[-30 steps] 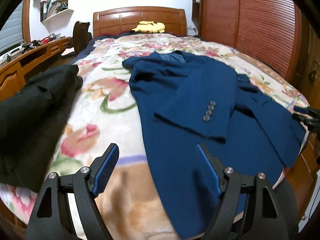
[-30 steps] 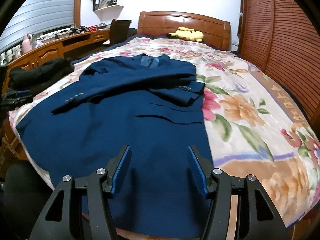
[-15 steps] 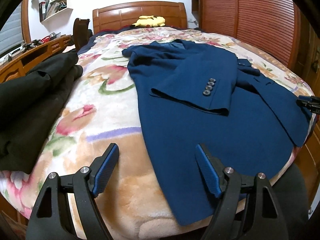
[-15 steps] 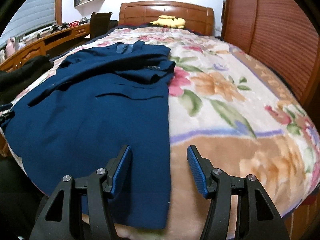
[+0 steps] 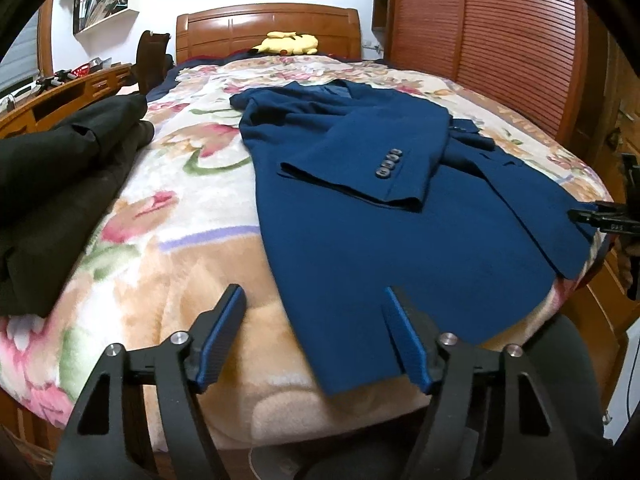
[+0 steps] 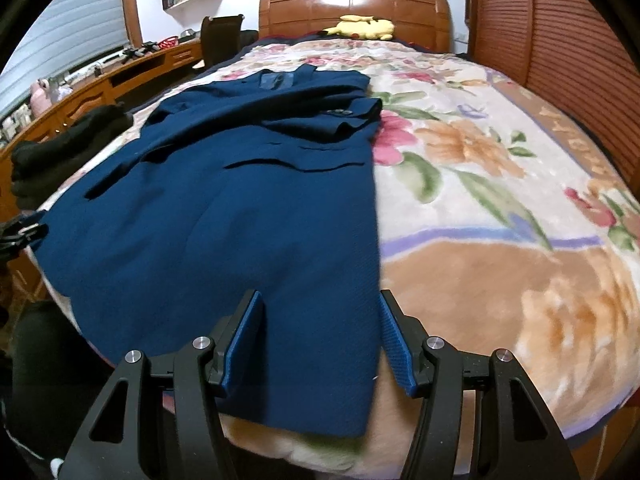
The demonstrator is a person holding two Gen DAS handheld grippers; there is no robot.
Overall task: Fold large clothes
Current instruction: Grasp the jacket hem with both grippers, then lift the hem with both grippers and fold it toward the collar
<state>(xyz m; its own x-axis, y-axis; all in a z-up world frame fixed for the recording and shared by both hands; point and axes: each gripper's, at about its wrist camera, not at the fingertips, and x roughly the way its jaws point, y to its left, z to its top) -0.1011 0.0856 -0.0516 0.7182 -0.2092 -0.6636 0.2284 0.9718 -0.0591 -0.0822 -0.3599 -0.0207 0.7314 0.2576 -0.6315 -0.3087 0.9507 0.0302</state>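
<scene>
**A:** Since a second ago you've dropped both grippers toward the foot of the bed, so the jacket's hem now sits right at your fingertips. What do your fingers look like?

**B:** Your left gripper [image 5: 316, 312] is spread wide and grips nothing. One blue pad [image 5: 404, 336] overlaps the lower left corner of the blue jacket [image 5: 360, 248] in the picture; the other hangs over bare blanket. Whether the pad touches cloth, I cannot tell.

**A:** And your right?

**B:** Your right gripper [image 6: 320, 316] is just as wide, empty too. The jacket's [image 6: 248, 216] lower right corner lies between its fingers, with the right finger [image 6: 394, 340] along the cloth's edge.

**A:** Where is the jacket overall?

**B:** It lies flat in the middle of the left view, collar toward the headboard at the top. One sleeve [image 5: 360, 164] is folded across the body, its four cuff buttons [image 5: 387, 166] showing. The hem drapes over the near edge of the floral blanket [image 5: 168, 208].

**A:** What surrounds it?

**B:** A dark garment [image 5: 60, 184] is piled at the left edge of the left view, well apart from the jacket. A yellow plush toy [image 5: 289, 43] rests at the top centre against the wooden headboard [image 5: 264, 28]. Your right gripper's tip pokes in at the right edge of the left view, near the jacket's far corner.
</scene>
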